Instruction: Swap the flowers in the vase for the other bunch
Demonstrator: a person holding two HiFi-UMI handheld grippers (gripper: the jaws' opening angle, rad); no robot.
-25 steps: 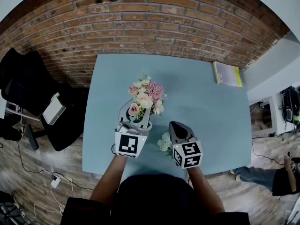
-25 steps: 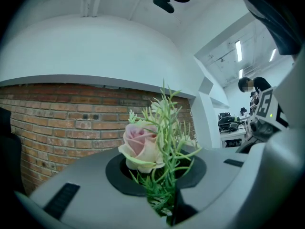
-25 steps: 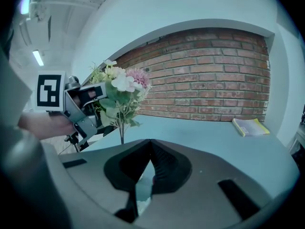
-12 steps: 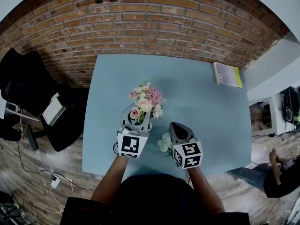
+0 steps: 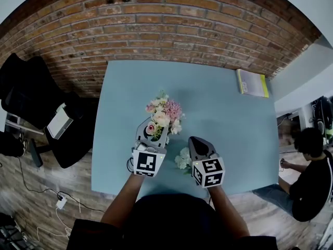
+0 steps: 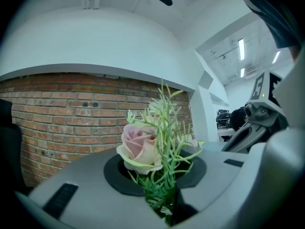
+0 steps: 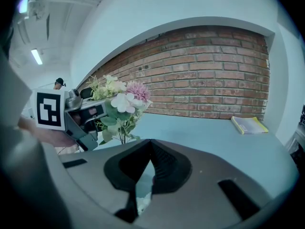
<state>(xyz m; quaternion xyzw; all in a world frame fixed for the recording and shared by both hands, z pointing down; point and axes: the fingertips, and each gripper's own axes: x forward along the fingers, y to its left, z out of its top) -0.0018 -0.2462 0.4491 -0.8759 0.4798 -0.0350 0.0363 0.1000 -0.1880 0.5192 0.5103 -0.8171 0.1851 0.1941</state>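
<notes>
My left gripper is shut on the stems of a bunch of pink and cream flowers and holds it upright over the blue table. In the left gripper view a pale pink rose and green sprigs stand between the jaws. A white bunch lies on the table just left of my right gripper, which is shut with nothing in it. Through the slit under its closed jaws a bit of white flower shows. No vase is visible in any view.
A yellow book lies at the table's far right corner by the brick wall. A black chair stands left of the table. A person sits on the floor at the right.
The left gripper has sunk a little with the pink bunch, toward the table and me. The right gripper has stayed put. The person at the right has shifted.
</notes>
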